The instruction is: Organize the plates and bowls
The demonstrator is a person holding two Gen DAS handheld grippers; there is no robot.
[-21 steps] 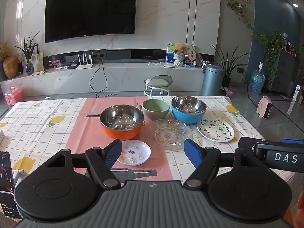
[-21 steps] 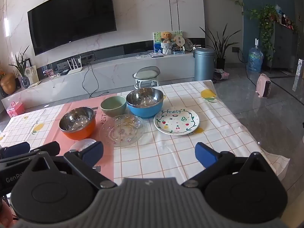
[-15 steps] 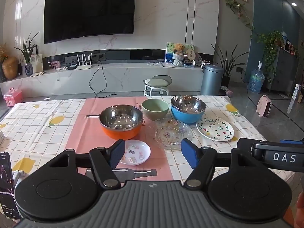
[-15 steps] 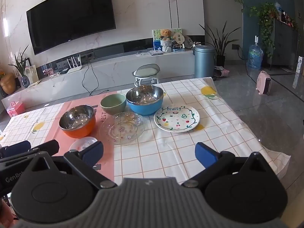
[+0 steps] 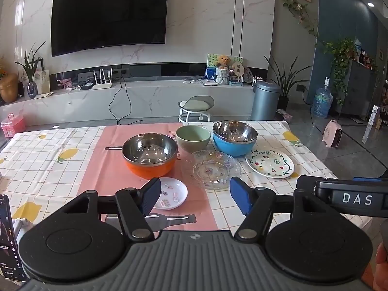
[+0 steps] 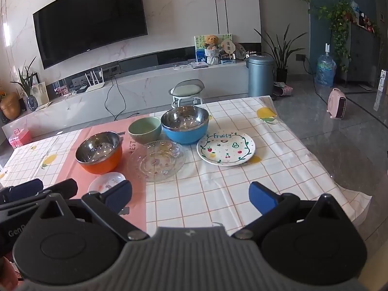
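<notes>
My left gripper [image 5: 195, 195] hangs open and empty above the near edge of the bench [image 5: 43, 167]. Just past its fingers lies a small white plate [image 5: 171, 194], with an orange bowl [image 5: 149, 155] behind it. A glass plate [image 5: 211, 169], green bowl [image 5: 192, 138], blue bowl [image 5: 234, 137] and fruit-painted plate [image 5: 269, 163] sit to the right.

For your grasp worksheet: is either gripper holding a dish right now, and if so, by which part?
Nothing is held. The left gripper and right gripper are both open above the table, with no dish between their fingers.
</notes>
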